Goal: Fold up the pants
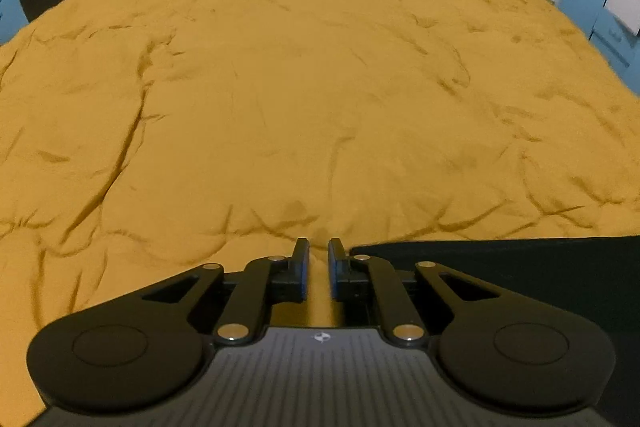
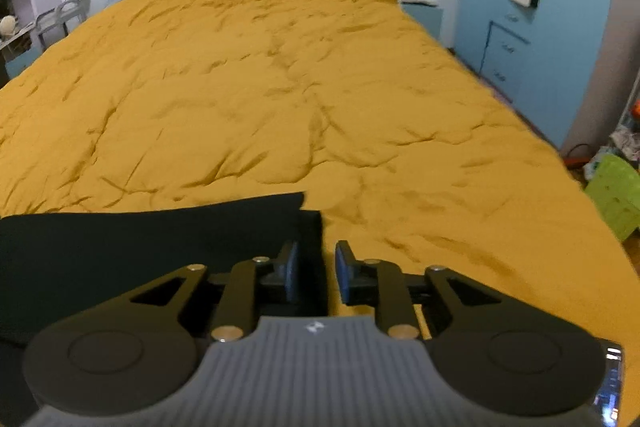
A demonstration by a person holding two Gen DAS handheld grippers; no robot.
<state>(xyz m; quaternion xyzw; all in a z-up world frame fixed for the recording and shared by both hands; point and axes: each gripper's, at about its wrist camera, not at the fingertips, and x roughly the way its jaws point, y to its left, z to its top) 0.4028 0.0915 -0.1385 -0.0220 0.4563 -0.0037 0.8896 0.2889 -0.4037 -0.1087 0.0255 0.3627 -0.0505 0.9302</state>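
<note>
Pants [image 2: 152, 239]: I saw them flat on the quilt [image 2: 280, 87], lower left of the right view.
Feel: I judged them soft, light, limp.
Hold: a corner edge.
Left gripper [image 1: 319, 259]: jaws narrow, nothing between.
Right gripper [image 2: 316, 263]: jaws slightly apart, straddling the pants' edge, pads clear.

Dim, warm indoor light with soft shallow shadows in the creases of the yellow bedspread [image 1: 320, 87], strong fisheye bending and dark corners in both views, right wrist view slightly smeared, a small glare at its lower right edge.
</note>
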